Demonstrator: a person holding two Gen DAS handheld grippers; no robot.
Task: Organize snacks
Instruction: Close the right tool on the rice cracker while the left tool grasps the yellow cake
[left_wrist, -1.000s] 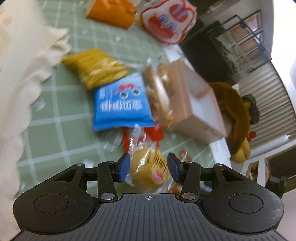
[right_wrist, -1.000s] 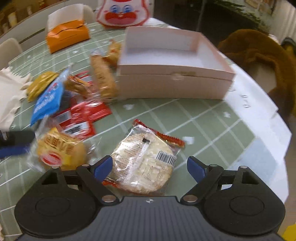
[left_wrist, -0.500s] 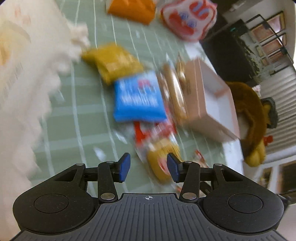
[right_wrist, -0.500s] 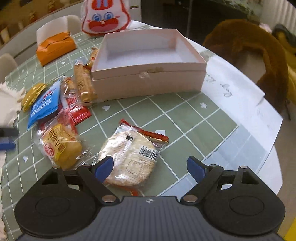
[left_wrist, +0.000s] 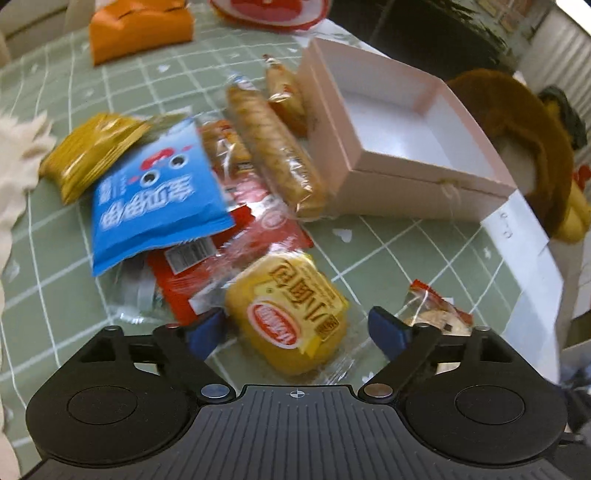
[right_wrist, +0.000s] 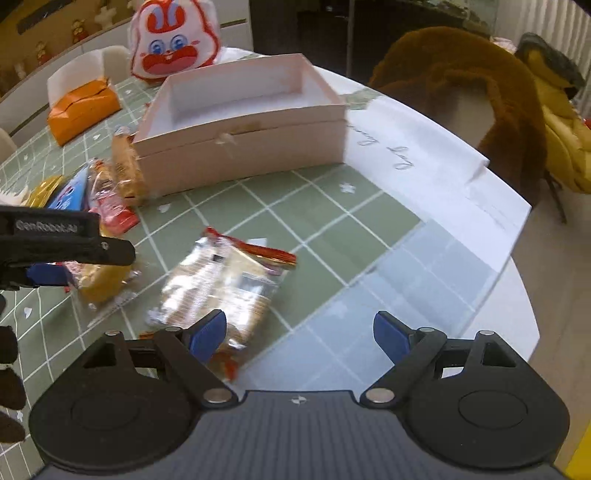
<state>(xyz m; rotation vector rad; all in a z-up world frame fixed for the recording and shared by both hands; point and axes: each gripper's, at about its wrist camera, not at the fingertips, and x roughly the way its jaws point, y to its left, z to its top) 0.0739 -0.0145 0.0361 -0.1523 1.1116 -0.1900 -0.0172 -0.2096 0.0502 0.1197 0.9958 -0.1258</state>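
left gripper (left_wrist: 295, 332) jaws just opened wide, straddling yellow cake (left_wrist: 291, 321), pads clear; pick looks next. right gripper (right_wrist: 299, 336) spread, empty, beside cracker pack (right_wrist: 225, 284). box (left_wrist: 424, 184) empty.

Rabbit bag (left_wrist: 271, 11) cut off above

A sage-green tabletop (left_wrist: 388, 236) is crossed by a white grid with small white hearts. An open pale-pink cardboard box (left_wrist: 417, 184) is lined white inside. At nine o'clock of it a bright blue snack bag (left_wrist: 155, 195) is printed with white characters and a red mark, and a crinkled gold foil packet (left_wrist: 92, 151) is seen beyond it. A golden-yellow cake in clear wrap (left_wrist: 291, 321) carries a red oval logo. A red-printed sachet (left_wrist: 236, 258) is partly covered by the blue bag. An orange pouch (left_wrist: 140, 29) is seen at twelve o'clock. A white plush bag with a red and blue cartoon face (right_wrist: 173, 44) is shown in the right wrist view. The tongs' pads (left_wrist: 203, 332) are blue on black arms.
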